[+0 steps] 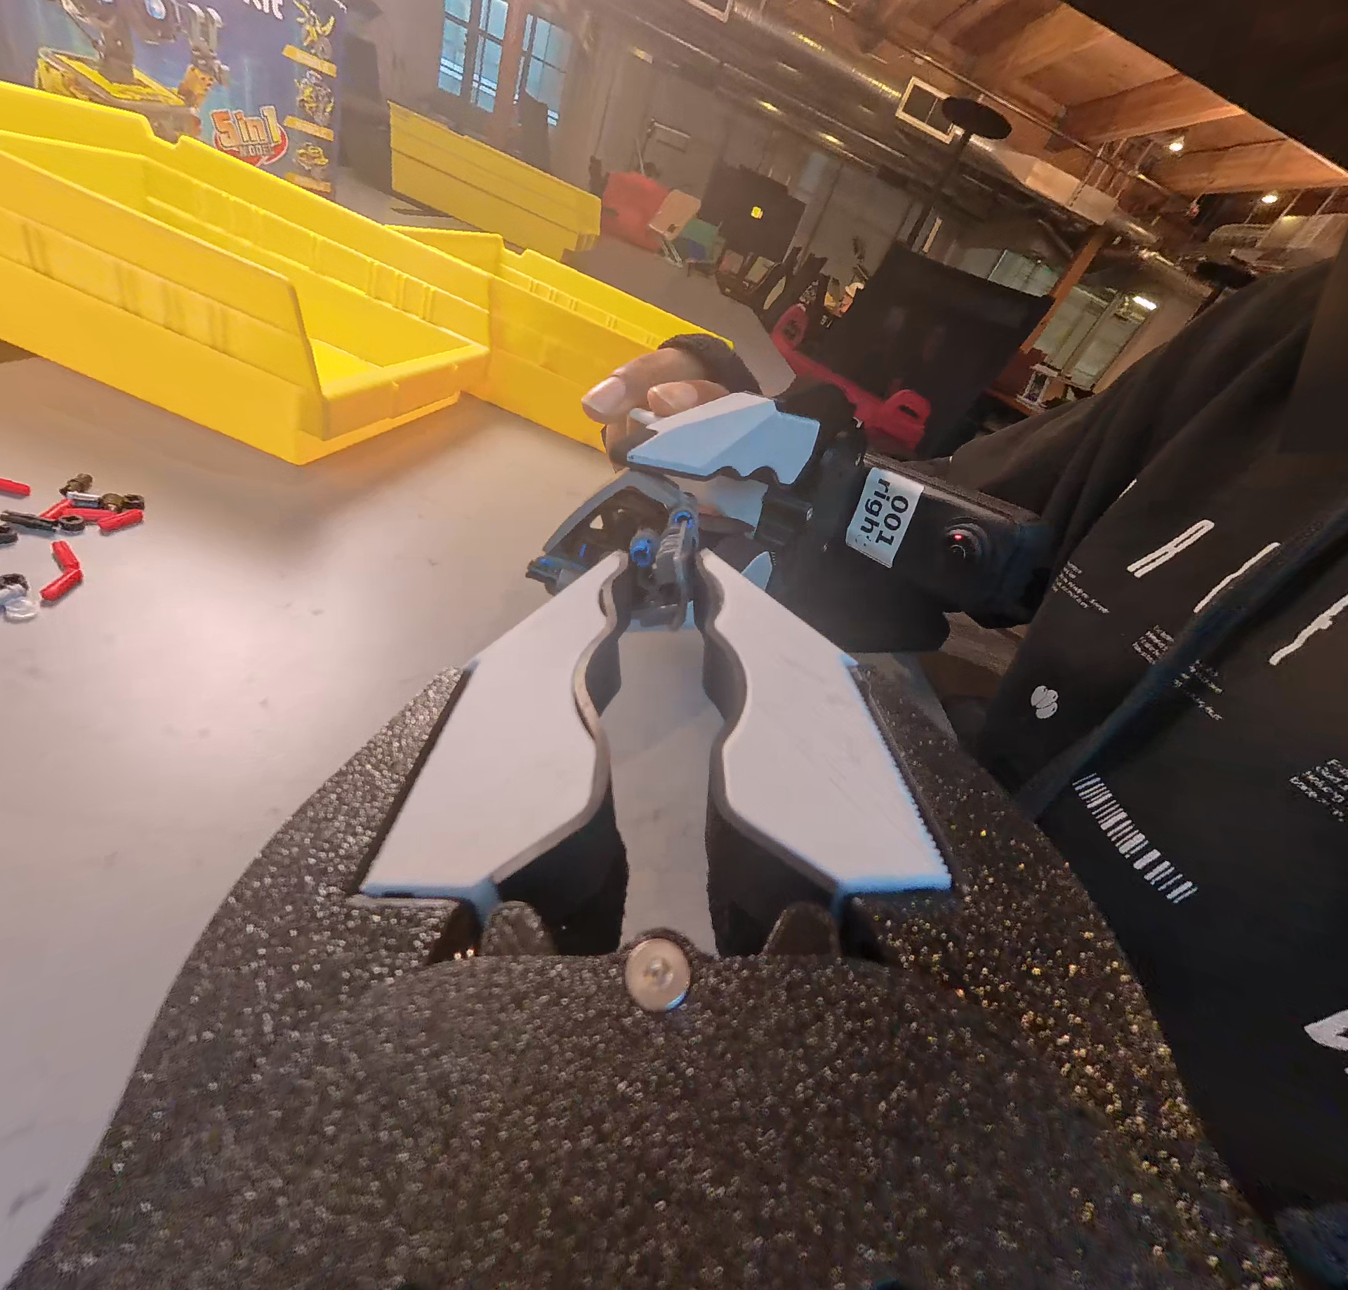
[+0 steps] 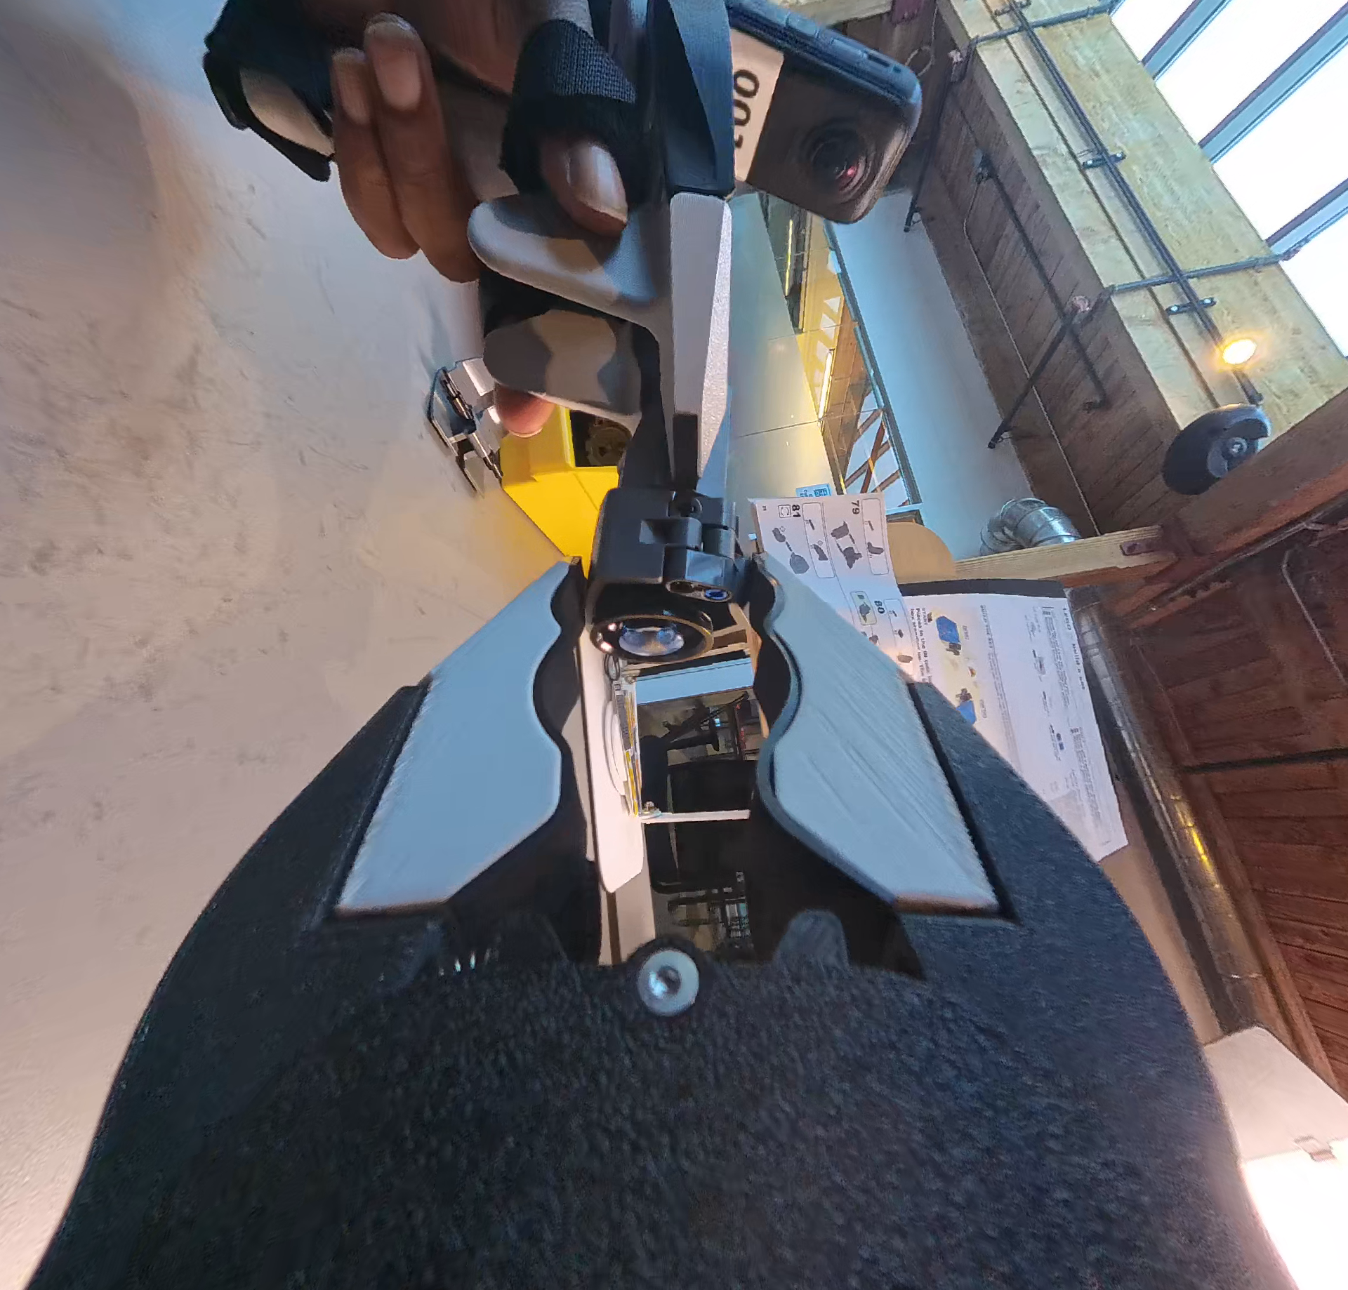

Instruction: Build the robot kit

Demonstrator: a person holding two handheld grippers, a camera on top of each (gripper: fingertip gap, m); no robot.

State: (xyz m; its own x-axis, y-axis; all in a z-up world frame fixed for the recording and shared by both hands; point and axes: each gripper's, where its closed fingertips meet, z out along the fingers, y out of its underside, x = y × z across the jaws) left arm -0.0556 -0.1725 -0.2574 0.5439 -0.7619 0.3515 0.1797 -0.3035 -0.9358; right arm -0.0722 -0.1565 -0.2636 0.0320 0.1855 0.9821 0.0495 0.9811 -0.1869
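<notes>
A small dark grey brick assembly (image 1: 667, 562) with blue pins is held between both grippers above the grey table (image 1: 219, 708). My left gripper (image 1: 660, 580) is shut on its near end. My right gripper comes in from the right, held by a hand, its upper finger (image 1: 722, 438) lying over the assembly. In the right wrist view my right gripper (image 2: 664, 599) is shut on the assembly (image 2: 649, 599), which has a clear round lens piece. A left gripper finger (image 2: 700, 351) reaches down to it from above, held by a hand (image 2: 408, 132).
Yellow bins (image 1: 219, 321) and a toy kit box (image 1: 182, 37) stand at the back left. Loose red and black small parts (image 1: 66, 526) lie at the left. Instruction sheets (image 2: 1006, 708) lie beyond the assembly. A person in a black top (image 1: 1203, 672) is at the right. The grippers are tip to tip, or close to it.
</notes>
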